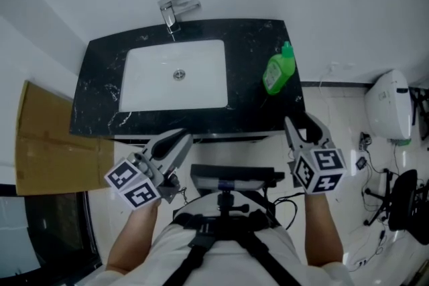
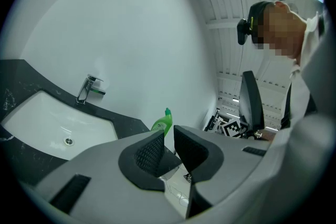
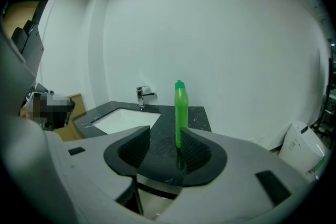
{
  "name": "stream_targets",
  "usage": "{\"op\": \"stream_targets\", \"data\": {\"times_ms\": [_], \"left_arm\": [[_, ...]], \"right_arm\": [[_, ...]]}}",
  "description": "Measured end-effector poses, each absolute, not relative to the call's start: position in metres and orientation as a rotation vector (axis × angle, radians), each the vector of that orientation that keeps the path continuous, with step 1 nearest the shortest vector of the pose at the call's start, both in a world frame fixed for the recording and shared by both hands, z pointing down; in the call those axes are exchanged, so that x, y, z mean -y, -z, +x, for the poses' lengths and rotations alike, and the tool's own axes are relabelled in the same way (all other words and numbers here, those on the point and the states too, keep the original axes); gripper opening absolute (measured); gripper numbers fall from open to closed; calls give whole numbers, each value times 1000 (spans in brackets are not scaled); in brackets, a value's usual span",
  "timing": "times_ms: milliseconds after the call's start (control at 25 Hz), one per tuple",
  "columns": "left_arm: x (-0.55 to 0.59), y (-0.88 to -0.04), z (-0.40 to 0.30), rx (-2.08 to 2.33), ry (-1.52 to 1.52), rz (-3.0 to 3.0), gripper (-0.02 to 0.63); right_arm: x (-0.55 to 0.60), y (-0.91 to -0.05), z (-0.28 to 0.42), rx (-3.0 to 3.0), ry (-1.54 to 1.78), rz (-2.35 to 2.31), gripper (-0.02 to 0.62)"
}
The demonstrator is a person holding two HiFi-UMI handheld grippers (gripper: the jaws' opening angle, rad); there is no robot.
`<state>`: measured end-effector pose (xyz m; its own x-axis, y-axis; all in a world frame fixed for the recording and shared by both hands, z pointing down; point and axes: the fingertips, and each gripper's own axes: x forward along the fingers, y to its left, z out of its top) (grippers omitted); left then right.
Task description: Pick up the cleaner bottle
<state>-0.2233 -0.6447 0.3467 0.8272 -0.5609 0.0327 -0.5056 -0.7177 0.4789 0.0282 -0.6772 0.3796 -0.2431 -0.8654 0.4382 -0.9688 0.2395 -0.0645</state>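
The green cleaner bottle [image 1: 279,70] stands upright at the right end of the black countertop [image 1: 100,80]. My right gripper [image 1: 303,129] hangs open in front of the counter's right corner, short of the bottle. In the right gripper view the bottle [image 3: 180,110] rises beyond the gap, close to the right finger [image 3: 197,152], with nothing between the jaws of the right gripper [image 3: 170,152]. My left gripper [image 1: 179,139] sits below the counter's front edge, jaws almost together and empty. The left gripper view shows the left gripper [image 2: 169,145] and the bottle [image 2: 163,124] far behind the jaws.
A white sink [image 1: 134,60] with a chrome faucet [image 1: 175,10] fills the counter's left and middle. A cardboard sheet [image 1: 47,144] leans at the left. A white appliance [image 1: 389,107], cables and a black chair [image 1: 402,201] stand on the floor to the right.
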Motion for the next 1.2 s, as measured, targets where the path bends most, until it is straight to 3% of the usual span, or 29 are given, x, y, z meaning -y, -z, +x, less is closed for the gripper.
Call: {"op": "stream_targets", "data": {"times_ms": [1200], "left_arm": [[649, -356, -242, 898, 159, 2461, 51]], "right_arm": [[776, -464, 34, 2104, -511, 1702, 244]]}}
